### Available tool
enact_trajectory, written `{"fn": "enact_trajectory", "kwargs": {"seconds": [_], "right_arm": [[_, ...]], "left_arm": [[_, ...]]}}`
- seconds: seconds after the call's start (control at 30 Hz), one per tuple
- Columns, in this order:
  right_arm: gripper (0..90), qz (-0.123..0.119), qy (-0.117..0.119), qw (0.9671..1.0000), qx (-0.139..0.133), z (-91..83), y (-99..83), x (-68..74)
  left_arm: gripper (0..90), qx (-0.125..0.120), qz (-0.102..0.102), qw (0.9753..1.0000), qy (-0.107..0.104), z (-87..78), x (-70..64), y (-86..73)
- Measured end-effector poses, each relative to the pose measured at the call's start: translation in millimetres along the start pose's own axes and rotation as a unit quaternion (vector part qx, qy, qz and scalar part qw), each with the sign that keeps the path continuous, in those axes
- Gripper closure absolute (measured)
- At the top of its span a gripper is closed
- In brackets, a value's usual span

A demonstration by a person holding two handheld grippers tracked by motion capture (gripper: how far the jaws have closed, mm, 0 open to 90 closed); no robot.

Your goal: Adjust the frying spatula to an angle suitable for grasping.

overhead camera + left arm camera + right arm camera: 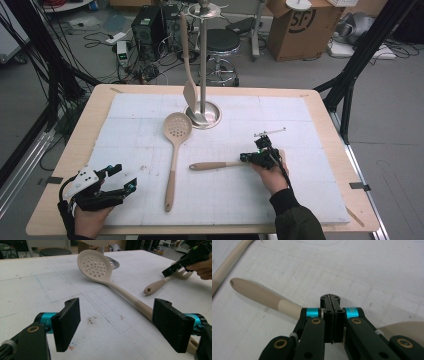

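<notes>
Nearest us, our left gripper rests at the worktop's near left corner, jaws wide and holding nothing, the skimmer lying just beyond it. Our right gripper sits over the spatula's handle near the blade end, jaws pressed together above it rather than around it. The spatula lies flat, right of the skimmer. To lift it well we should open, straddle the handle squarely, close firmly, then carry it level to the rack, where another spatula already hangs.
</notes>
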State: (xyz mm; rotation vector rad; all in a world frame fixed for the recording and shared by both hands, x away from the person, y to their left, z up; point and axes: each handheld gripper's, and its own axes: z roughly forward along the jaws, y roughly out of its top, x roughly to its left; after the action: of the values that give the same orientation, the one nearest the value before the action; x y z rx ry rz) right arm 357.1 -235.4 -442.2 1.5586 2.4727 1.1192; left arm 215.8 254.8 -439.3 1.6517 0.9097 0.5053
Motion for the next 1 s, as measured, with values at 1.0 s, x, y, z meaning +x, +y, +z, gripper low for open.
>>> {"fn": "enact_trajectory", "kwargs": {"seconds": [1.0], "right_arm": [[90.0, -0.060, 0.138, 0.9885, 0.002, 28.9, -18.0, 76.9]], "left_arm": [[23.7, 0.000, 0.000, 1.0000, 0.000, 0.8, 0.3, 0.6]]}}
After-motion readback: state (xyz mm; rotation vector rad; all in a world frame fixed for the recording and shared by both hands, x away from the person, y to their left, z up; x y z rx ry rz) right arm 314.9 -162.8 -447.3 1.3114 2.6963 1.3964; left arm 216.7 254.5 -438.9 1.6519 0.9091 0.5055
